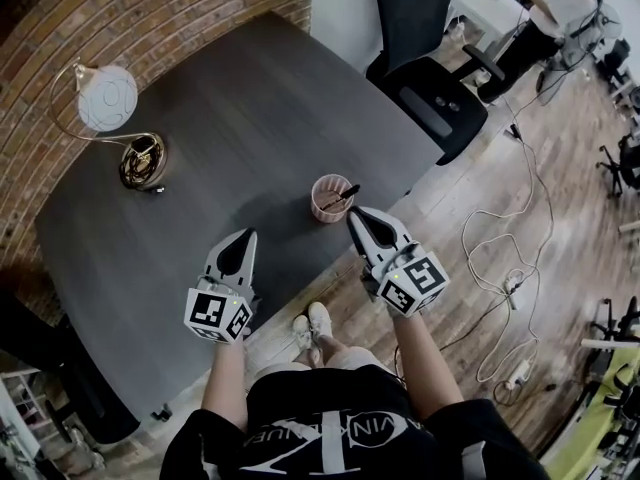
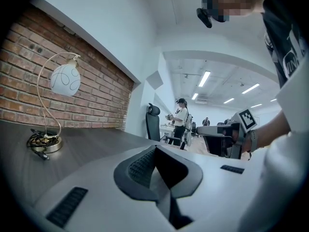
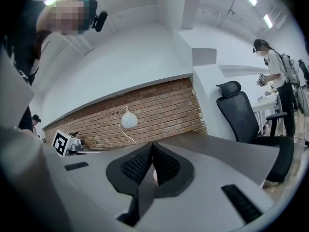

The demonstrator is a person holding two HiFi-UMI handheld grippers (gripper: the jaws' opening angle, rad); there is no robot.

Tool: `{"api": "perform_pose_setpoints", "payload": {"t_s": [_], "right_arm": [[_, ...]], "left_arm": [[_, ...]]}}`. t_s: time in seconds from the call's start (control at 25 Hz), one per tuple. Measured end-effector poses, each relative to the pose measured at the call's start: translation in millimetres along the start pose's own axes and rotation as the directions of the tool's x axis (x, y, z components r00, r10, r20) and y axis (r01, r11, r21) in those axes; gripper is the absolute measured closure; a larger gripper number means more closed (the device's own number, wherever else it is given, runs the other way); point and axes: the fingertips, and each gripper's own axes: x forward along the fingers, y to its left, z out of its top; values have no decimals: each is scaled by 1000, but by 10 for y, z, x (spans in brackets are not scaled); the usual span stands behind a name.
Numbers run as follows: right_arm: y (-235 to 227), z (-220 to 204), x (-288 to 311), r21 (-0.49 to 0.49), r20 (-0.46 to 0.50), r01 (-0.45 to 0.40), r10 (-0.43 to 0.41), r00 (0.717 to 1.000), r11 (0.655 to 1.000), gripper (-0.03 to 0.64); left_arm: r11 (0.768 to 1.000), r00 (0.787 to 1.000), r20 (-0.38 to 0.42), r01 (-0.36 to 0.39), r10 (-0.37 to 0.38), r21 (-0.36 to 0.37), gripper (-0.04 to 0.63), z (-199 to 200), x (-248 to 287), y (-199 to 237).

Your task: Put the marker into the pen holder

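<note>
A pink pen holder [image 1: 326,206] stands near the front edge of the dark table [image 1: 230,118], and a black marker [image 1: 341,194] leans inside it with its end over the rim. My right gripper [image 1: 355,216] hovers just right of the holder, apart from it, with its jaws shut and nothing between them [image 3: 152,145]. My left gripper [image 1: 246,238] hangs over the table's front edge, to the left of the holder. Its jaws meet at the tip and hold nothing [image 2: 155,148]. Neither gripper view shows the holder clearly.
A lamp with a white globe [image 1: 107,98] and a brass base with a coiled cable [image 1: 142,160] stands at the table's far left, by the brick wall. A black office chair [image 1: 430,78] sits past the right corner. Cables [image 1: 500,268] trail over the wooden floor.
</note>
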Motion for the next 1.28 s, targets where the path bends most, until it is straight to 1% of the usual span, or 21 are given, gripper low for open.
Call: {"api": "perform_pose_setpoints", "payload": {"t_s": [0.16, 0.44, 0.88, 1.28], "right_arm": [[80, 63, 10, -32, -8, -21, 20, 1000, 999, 592], [184, 159, 13, -54, -13, -37, 37, 999, 998, 592], [268, 337, -51, -78, 10, -22, 23, 1000, 997, 592], [256, 469, -117, -100, 38, 3, 1, 999, 995, 592]], "left_arm": [[1000, 1000, 13, -8, 8, 4, 581, 84, -34, -2], [1000, 999, 32, -22, 22, 13, 581, 228, -124, 29], [999, 998, 64, -29, 26, 34, 581, 435, -229, 12], [997, 995, 91, -56, 52, 46, 581, 561, -322, 67]]}}
